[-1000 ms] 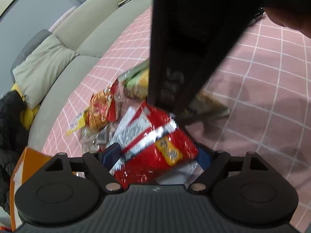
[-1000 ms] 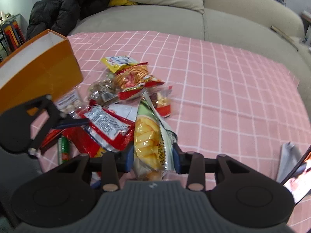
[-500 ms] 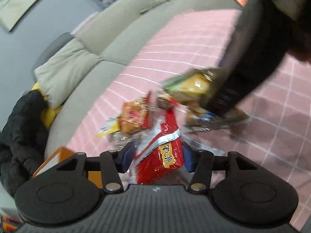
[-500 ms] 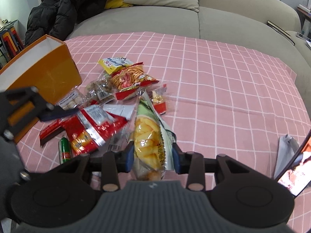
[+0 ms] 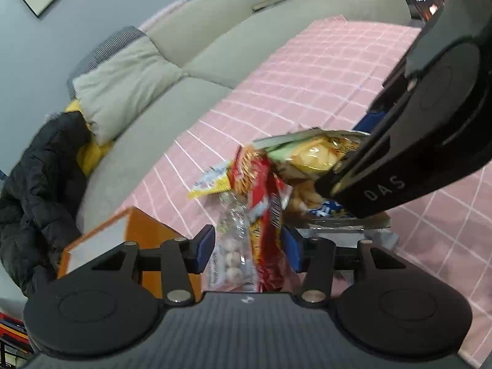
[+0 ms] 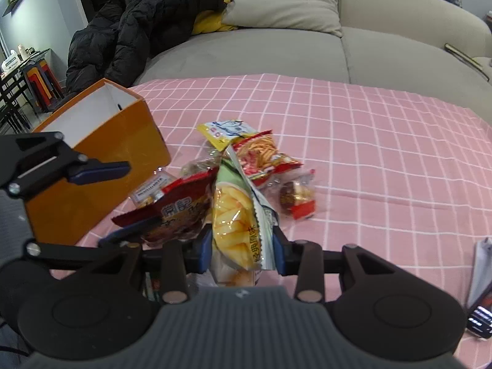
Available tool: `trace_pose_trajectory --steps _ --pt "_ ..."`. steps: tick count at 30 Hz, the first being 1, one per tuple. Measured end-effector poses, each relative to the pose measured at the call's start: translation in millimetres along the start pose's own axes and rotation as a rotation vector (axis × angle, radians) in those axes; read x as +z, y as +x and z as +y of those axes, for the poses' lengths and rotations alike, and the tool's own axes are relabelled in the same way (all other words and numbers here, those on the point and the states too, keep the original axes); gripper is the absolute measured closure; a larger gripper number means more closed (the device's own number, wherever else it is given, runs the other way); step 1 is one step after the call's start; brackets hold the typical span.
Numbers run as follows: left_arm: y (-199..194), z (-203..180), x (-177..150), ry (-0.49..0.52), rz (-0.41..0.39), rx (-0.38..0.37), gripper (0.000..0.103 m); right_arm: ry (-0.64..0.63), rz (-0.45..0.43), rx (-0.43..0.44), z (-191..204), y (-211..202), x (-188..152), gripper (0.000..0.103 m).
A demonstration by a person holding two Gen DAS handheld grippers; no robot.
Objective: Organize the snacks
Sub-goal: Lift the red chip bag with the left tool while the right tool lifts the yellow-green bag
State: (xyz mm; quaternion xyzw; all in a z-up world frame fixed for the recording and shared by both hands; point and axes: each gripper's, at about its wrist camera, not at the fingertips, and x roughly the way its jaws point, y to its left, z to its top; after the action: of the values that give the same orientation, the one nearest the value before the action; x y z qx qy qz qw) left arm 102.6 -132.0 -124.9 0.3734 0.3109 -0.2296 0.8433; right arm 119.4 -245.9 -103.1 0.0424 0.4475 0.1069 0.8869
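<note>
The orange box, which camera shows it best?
The right wrist view: the orange box shows whole there, open top and white inside, beside the snack pile. In the left wrist view only its corner shows, partly hidden behind the left gripper.

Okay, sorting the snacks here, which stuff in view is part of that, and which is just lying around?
Part of the job: red packet in the closing left tongs, chips bag in the right tongs, noodle snack packet, orange box.

Just lying about: black jacket, cushion, phone.
</note>
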Motion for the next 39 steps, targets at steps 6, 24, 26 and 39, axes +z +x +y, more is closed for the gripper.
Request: trace_pose_trajectory --steps 6,24,26,39 --pt "19 -2 -11 -0.048 0.047 -0.050 0.055 0.008 0.023 0.005 2 9 0 0.067" --pt "-30 17 -7 -0.293 0.025 -0.071 0.076 0.004 -0.006 -0.034 2 -14 -3 0.067" --pt "-42 22 -7 -0.340 0.028 -0.083 0.076 0.010 -0.021 -0.034 4 -25 -3 0.067" --pt "-124 96 -33 -0.670 -0.004 -0.042 0.076 0.011 -0.153 0.028 49 -85 9 0.067"
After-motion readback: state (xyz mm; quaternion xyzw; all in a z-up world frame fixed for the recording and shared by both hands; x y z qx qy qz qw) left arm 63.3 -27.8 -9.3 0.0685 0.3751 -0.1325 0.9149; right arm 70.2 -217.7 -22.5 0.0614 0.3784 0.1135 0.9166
